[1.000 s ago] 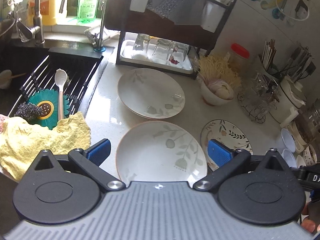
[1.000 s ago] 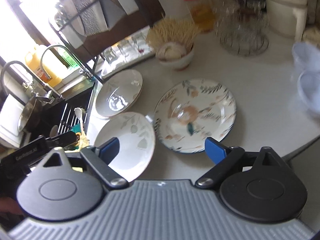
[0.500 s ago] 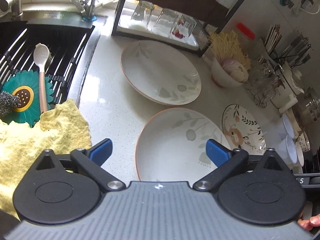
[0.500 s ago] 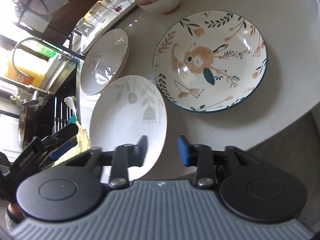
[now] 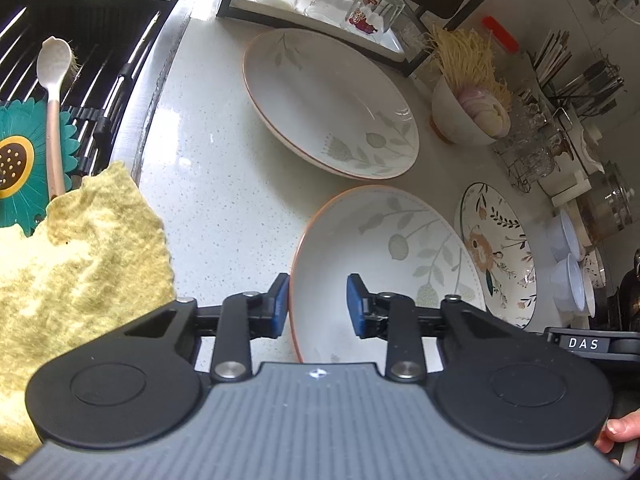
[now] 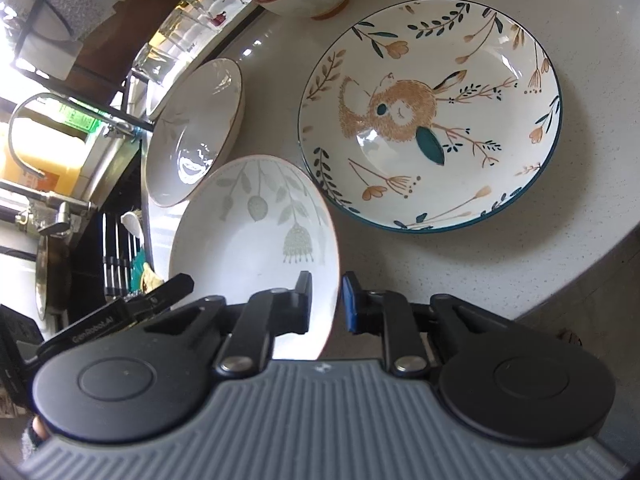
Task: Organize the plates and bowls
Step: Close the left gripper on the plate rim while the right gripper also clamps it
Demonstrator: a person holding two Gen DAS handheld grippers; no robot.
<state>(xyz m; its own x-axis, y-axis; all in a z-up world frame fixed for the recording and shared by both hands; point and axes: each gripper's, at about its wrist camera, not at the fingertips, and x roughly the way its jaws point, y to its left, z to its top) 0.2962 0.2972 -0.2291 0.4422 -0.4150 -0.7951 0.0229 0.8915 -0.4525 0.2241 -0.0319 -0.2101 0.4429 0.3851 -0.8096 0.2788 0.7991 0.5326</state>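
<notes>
Hand-held gripper, left point(image 5: 316, 306), is shown with its blue pads apart, straddling the near-left rim of the near leaf-pattern plate point(image 5: 394, 264); contact cannot be confirmed. Hand-held gripper, right point(image 6: 325, 302), is shown likewise parted across the near-right rim of the same plate point(image 6: 256, 240), which is tilted on the table point(image 6: 500, 272). The plate thus lies directly ahead of both tools, each rim section running between a pair of pads, neither tool being clearly nearer. A second leaf-pattern plate point(image 5: 332, 100) lies farther back, and a rabbit-pattern plate point(image 6: 430, 116) to the right. Stacking is judged still undone.
</notes>
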